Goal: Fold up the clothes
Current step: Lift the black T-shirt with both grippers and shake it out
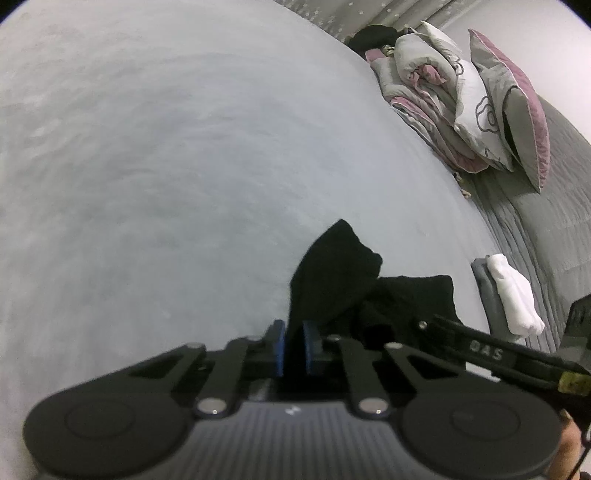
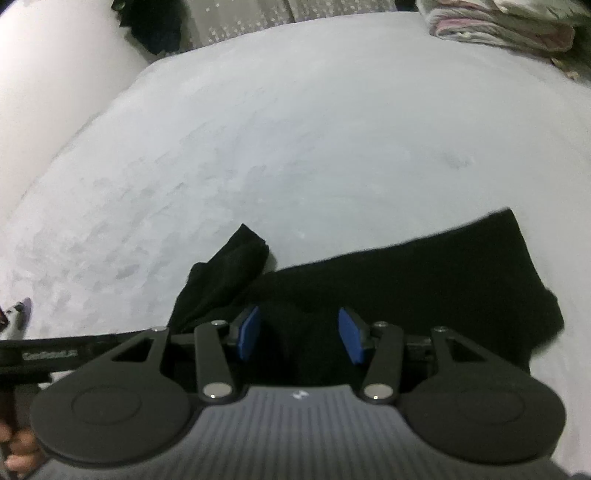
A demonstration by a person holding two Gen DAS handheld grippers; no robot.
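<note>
A black garment [image 1: 369,291] lies bunched on the pale grey bedspread [image 1: 166,166]. My left gripper [image 1: 293,349] is shut on a fold of that black cloth, which rises between its blue pads [image 1: 279,349]. In the right wrist view the same black garment [image 2: 424,288] spreads to the right, with a raised flap at its left. My right gripper [image 2: 301,338] hovers over the cloth, its blue pads [image 2: 248,334] wide apart and open, pressing on nothing. The right gripper's arm [image 1: 491,352] shows at the lower right of the left wrist view.
A stack of folded quilts and pillows [image 1: 461,96] sits at the far right of the bed. A folded white item [image 1: 513,295] rests on a grey one near the bed's edge. A dark pile [image 2: 155,26] lies at the far end. A hand [image 2: 14,450] shows at lower left.
</note>
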